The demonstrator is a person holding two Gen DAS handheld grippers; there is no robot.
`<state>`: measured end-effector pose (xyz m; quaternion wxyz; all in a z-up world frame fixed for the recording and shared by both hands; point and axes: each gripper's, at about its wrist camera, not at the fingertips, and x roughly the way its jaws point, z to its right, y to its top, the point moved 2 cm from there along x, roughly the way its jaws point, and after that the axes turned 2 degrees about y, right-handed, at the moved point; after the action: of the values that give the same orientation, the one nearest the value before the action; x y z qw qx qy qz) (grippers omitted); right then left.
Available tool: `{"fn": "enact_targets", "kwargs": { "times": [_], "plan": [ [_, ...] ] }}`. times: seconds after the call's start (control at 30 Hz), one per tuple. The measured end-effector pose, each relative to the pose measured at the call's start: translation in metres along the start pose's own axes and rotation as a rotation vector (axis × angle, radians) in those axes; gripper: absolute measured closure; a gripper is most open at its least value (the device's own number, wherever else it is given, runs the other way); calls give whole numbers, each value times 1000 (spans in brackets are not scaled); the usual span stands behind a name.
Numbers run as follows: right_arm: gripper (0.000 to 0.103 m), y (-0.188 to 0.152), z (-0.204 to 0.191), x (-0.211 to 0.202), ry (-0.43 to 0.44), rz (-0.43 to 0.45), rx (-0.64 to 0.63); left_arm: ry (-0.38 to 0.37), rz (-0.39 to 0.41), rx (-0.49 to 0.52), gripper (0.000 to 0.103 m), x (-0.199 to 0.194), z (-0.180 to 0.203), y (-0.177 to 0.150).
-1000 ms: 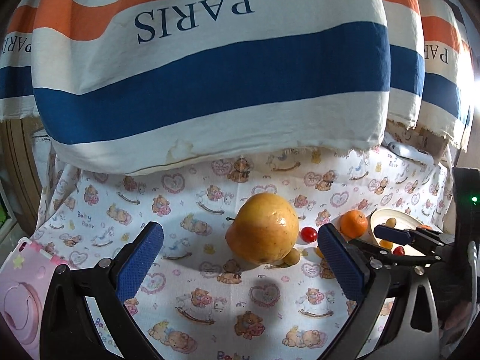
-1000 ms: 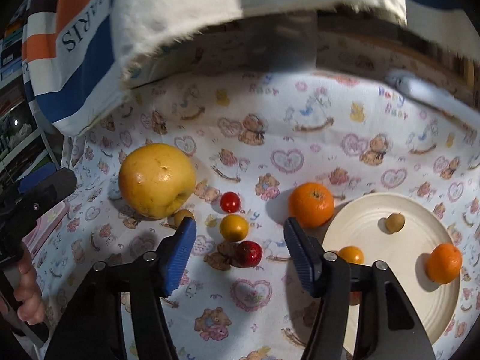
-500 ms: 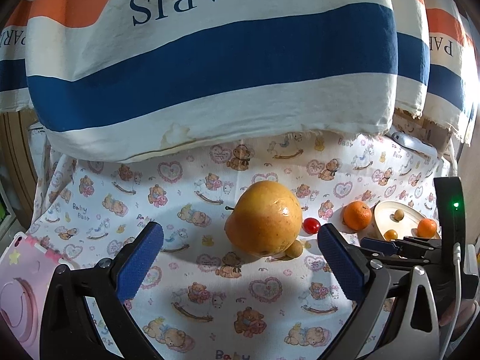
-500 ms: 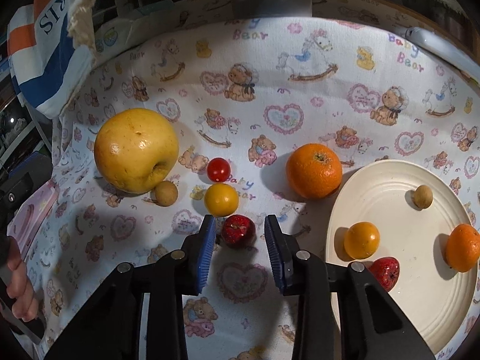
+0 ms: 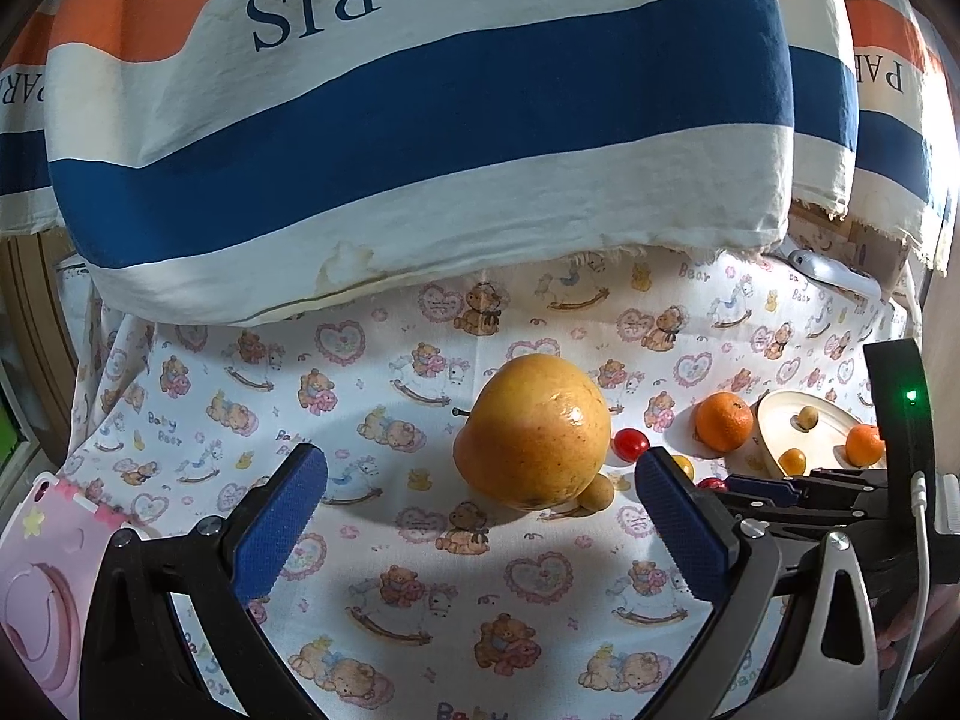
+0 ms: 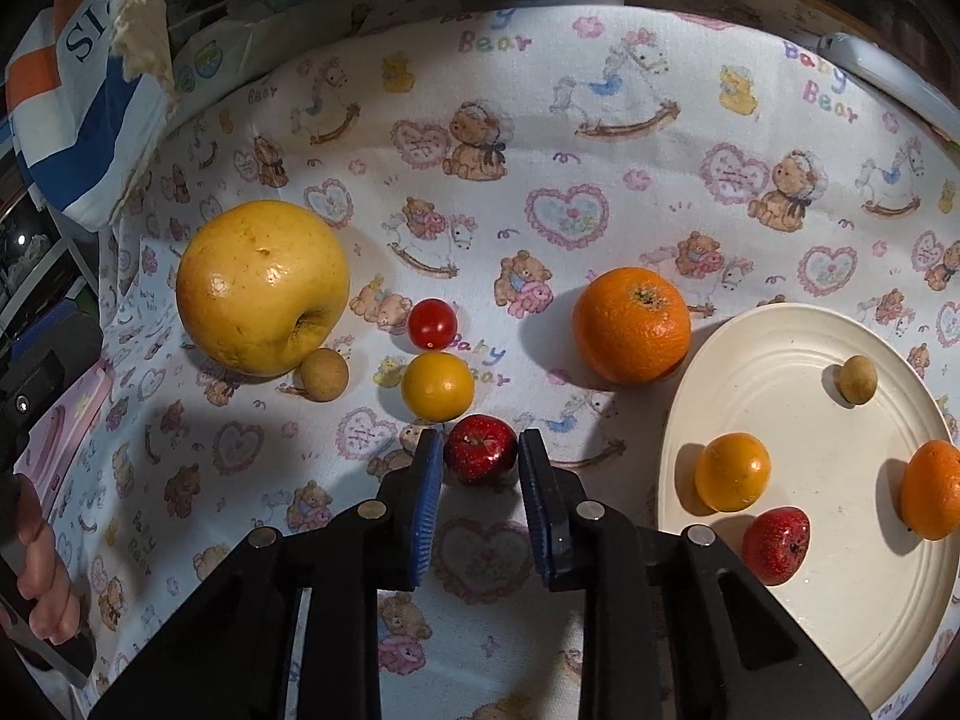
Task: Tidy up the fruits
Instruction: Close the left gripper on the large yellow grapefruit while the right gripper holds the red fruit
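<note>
Resting on the bear-printed white cloth (image 6: 600, 192) over the worktop, the cream round ceramic plate (image 6: 840, 600) sits toward the right edge and already carries four small fruits. The big yellow pear-like fruit (image 6: 261, 285) lies toward the left edge, squarely ahead of the left gripper (image 5: 480, 531), whose blue pads stand wide apart with nothing between them. The loose orange tangerine (image 6: 630, 324) sits just beside the plate's rim. The small dark-red strawberry-like fruit (image 6: 480, 449) is the thing in hand: it lies right at the tips of the right gripper (image 6: 480, 462), pinched between the two blue pads, which have closed onto its sides. It is roundish, so no long axis matters. From this grip the plate lies to the right and slightly nearer the camera, well within the right hand's side; the carry is probably a short lift and sideways swing.
</note>
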<state>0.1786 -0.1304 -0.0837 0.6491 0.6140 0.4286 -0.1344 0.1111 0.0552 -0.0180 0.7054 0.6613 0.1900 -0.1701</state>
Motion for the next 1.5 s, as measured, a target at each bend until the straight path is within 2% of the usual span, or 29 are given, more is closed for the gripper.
{"fn": "enact_targets", "kwargs": {
  "times": [0.17,0.33,0.53,0.73,0.83,1.0,1.07,1.5],
  "plan": [
    [76,1,2,-11,-9,63,13,-2,3,1,1,-1,-1,0],
    [76,5,2,-35,-39,207,21,-14,-1,8,1,-2,0,2],
    [76,7,7,-49,-73,291,44,-65,-41,82,1,4,9,14],
    [76,7,12,-49,-80,295,53,-98,-217,130,1,45,17,26],
    [76,6,15,-49,-88,297,63,-97,-273,165,1,60,24,28],
    [76,6,22,-48,-95,292,96,-37,-336,263,1,83,42,22],
    [76,7,23,-47,-97,292,101,-16,-358,271,1,91,44,19],
    [76,8,25,-46,-100,285,103,-7,-355,264,2,99,48,15]
  ]
}}
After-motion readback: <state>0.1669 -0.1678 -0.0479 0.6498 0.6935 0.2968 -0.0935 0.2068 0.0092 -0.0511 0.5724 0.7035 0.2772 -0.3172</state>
